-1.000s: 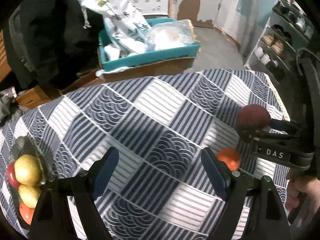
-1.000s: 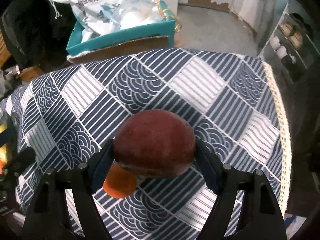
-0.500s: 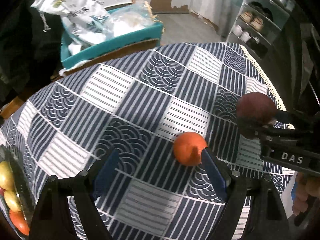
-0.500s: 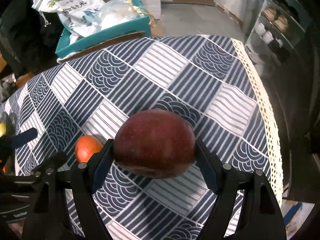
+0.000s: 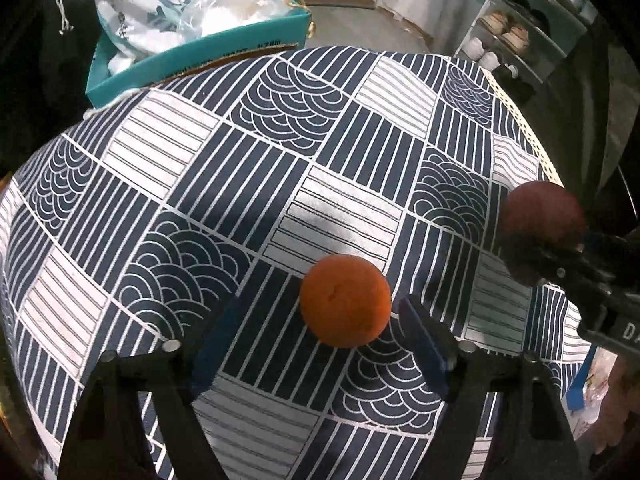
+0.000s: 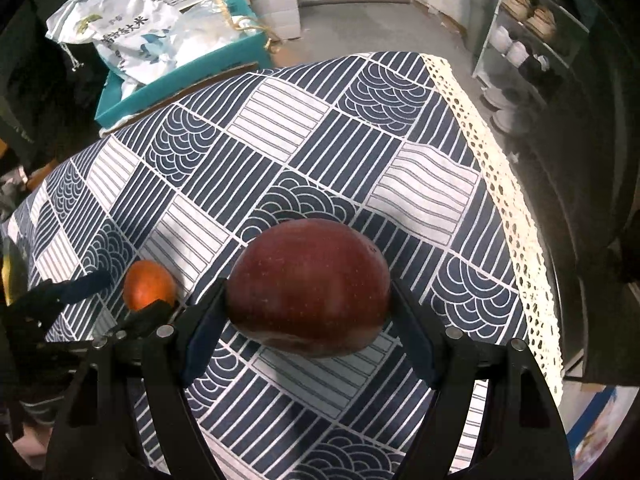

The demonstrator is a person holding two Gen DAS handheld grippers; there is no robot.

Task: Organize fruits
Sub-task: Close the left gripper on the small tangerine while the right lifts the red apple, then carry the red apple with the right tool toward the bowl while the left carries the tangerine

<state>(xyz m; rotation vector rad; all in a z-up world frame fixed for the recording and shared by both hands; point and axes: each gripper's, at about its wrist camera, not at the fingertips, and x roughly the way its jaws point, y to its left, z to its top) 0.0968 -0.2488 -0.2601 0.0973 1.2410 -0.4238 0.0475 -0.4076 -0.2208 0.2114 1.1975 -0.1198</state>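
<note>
Right two-finger gripper [image 6: 308, 304] clenched on large dark-red apple [image 6: 308, 286], blue pads pressing both sides, apple lifted clear above navy-and-white patterned tablecloth [image 6: 280, 120]. Left two-finger gripper [image 5: 316, 340] released, jaws spread wide. Round orange fruit [image 5: 345, 300] rests on tablecloth [image 5: 200, 160] between left fingertips, nearer right-hand pad, touching neither. In right wrist view same orange [image 6: 149, 285] sits just left of apple. Teal cardboard box [image 5: 192, 56] with white plastic bags [image 5: 136, 4] beyond far table edge. Shoe rack [image 6: 528, 36] at right.
</note>
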